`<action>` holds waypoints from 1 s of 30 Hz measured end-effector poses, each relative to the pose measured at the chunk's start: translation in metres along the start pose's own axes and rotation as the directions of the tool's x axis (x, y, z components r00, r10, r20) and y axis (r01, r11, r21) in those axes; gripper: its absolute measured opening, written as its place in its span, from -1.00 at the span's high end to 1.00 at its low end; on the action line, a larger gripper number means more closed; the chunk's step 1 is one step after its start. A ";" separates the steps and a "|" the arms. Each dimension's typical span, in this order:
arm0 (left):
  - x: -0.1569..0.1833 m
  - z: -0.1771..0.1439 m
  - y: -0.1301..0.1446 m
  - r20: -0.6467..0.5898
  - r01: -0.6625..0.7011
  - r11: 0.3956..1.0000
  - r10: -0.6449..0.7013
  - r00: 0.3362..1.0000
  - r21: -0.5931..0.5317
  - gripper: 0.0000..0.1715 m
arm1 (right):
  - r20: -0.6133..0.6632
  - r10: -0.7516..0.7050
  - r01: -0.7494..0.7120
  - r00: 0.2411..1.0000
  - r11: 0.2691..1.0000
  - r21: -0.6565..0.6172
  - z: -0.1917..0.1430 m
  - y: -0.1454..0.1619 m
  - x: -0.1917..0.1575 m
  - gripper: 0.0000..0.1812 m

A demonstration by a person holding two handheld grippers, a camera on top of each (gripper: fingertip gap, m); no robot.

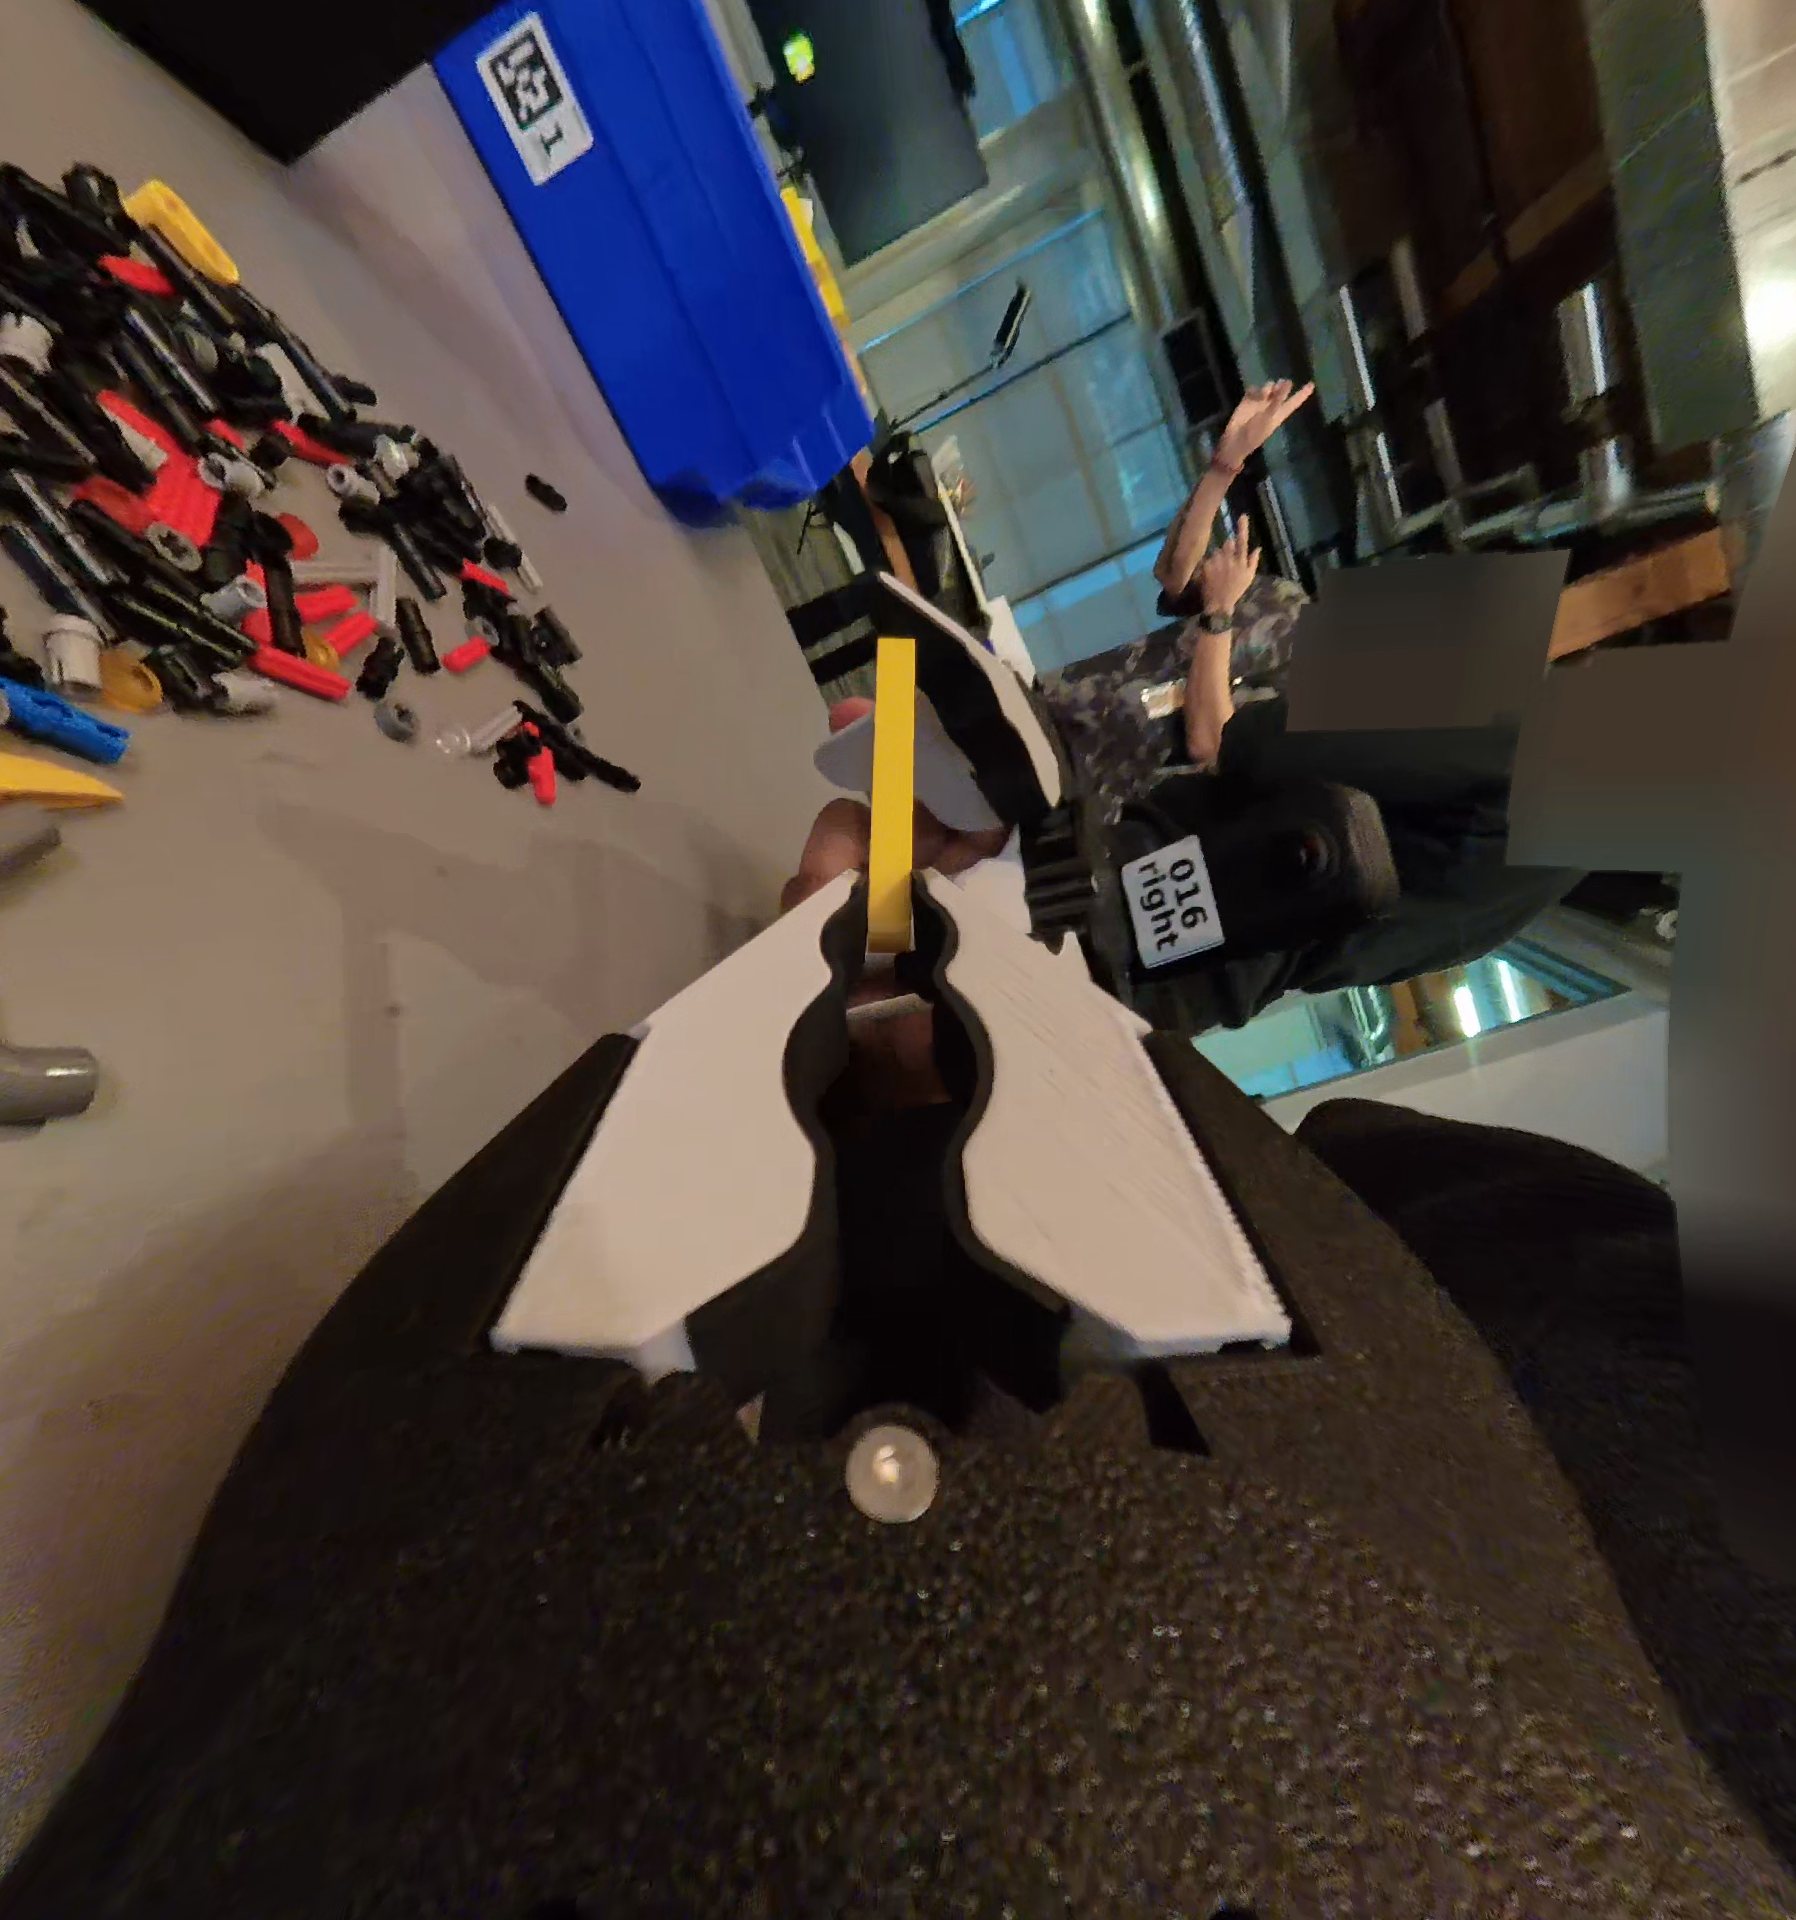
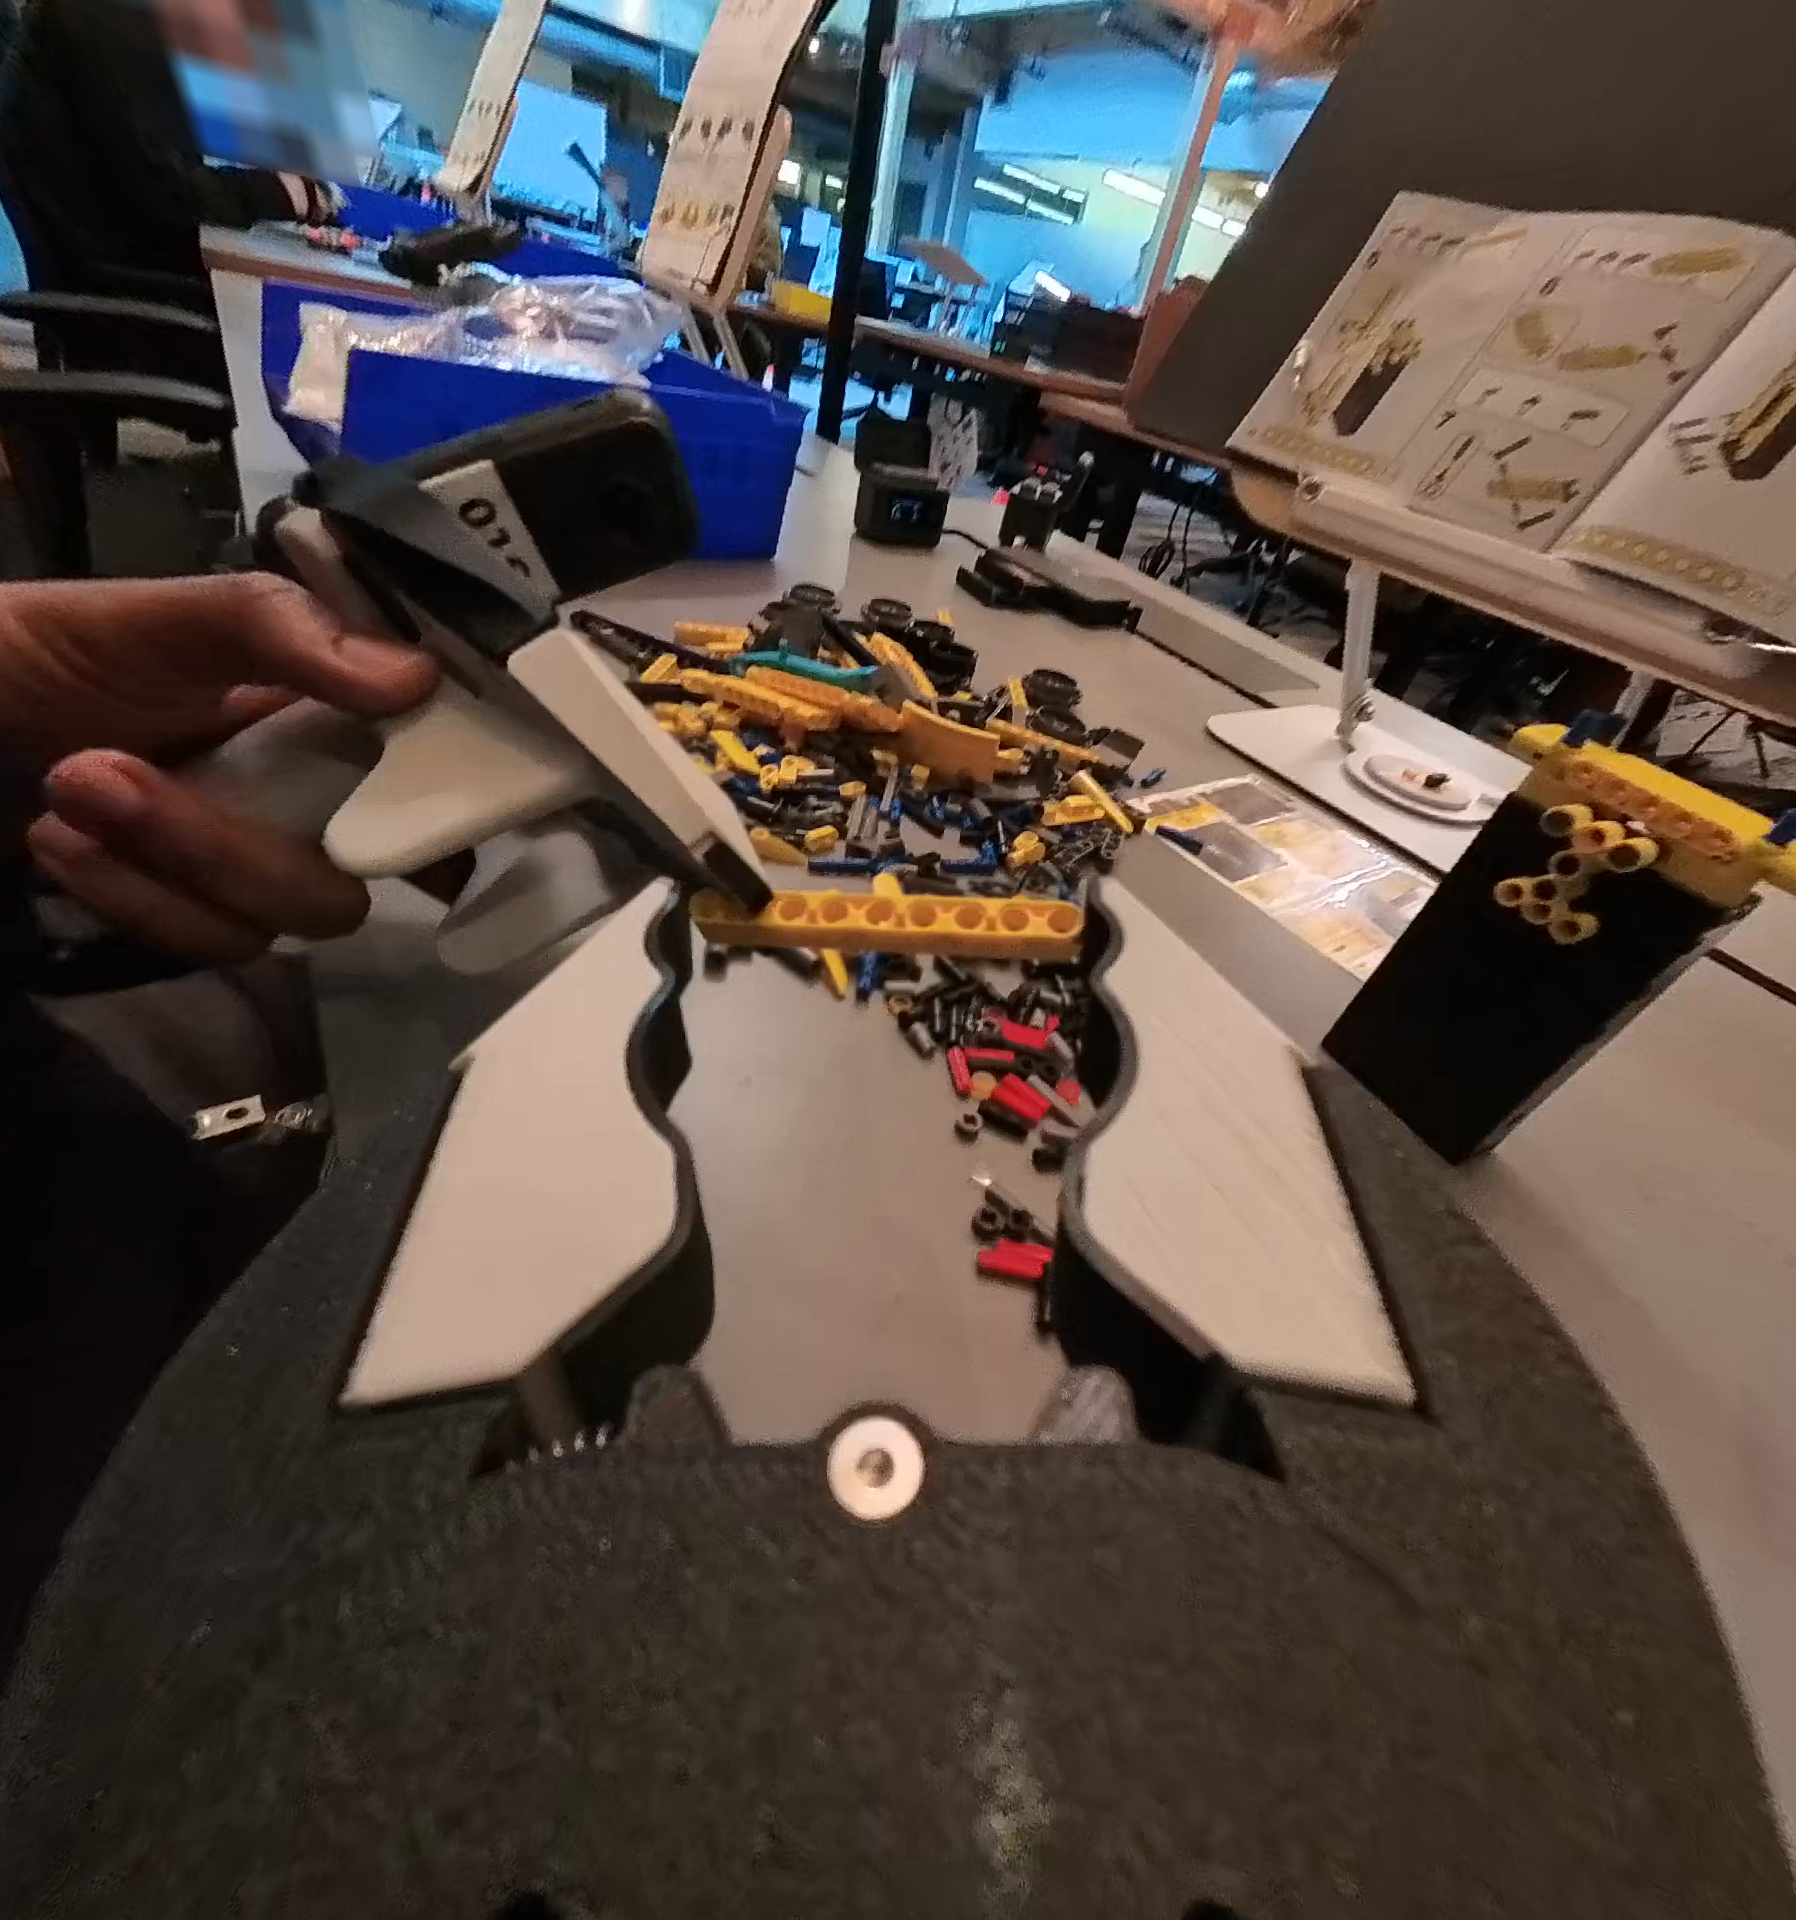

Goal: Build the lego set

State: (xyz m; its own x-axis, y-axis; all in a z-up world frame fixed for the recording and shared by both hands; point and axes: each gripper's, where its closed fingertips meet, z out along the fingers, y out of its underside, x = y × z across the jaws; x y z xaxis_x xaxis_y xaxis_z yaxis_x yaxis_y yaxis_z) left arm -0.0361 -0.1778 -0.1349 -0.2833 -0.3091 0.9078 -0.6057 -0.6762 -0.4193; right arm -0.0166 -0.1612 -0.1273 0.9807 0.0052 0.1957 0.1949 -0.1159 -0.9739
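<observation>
My left gripper (image 1: 886,899) is shut on one end of a long yellow beam with holes (image 1: 892,769), which I see edge-on, sticking out past the fingertips. In the right wrist view the left gripper (image 2: 738,883) comes in from the left, held by a hand (image 2: 177,727), and pinches the beam's left end. The beam (image 2: 915,920) lies across the wide gap between the fingertips of my right gripper (image 2: 883,914), which is open. The beam's right end reaches the right finger (image 2: 1164,1122); I cannot tell if they touch. The right gripper also shows just beyond the beam in the left wrist view (image 1: 987,727).
A pile of yellow, black and blue pieces (image 2: 873,727) and black and red pins (image 2: 1008,1049) lie on the grey table (image 2: 1600,1195). A black block with a yellow assembly (image 2: 1528,987) stands at right, under an open booklet on a stand (image 2: 1548,395). Blue bins (image 2: 561,436) stand behind. My left and right fingertips are right by each other.
</observation>
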 end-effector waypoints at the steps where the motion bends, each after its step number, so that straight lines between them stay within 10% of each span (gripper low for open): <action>1: -0.001 0.001 0.003 0.012 -0.008 1.000 0.008 1.000 -0.014 0.91 | 0.000 -0.005 0.005 1.000 1.000 -0.015 -0.002 0.002 -0.001 0.17; 8: -0.018 0.011 0.007 0.168 -0.172 0.982 0.183 0.969 -0.079 0.77 | -0.145 -0.043 0.017 0.989 0.984 -0.178 -0.040 0.030 0.019 0.17; 13: -0.023 0.015 0.005 0.237 -0.313 0.941 0.335 0.912 -0.127 0.77 | -0.459 0.155 -0.360 0.875 0.841 -0.403 -0.094 0.093 0.068 0.16; 30: -0.018 0.028 0.001 0.192 -0.386 0.906 0.415 0.889 -0.172 0.77 | -0.708 0.097 -0.501 0.699 0.774 -0.389 -0.161 0.122 0.096 0.16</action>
State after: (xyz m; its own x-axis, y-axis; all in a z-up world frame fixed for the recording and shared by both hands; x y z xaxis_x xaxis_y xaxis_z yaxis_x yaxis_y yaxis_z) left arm -0.0107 -0.1916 -0.1510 -0.3610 -0.6839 0.6340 -0.5674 -0.3785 -0.7313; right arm 0.0980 -0.3345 -0.2087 0.6922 -0.7110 0.1238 -0.3470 -0.4782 -0.8068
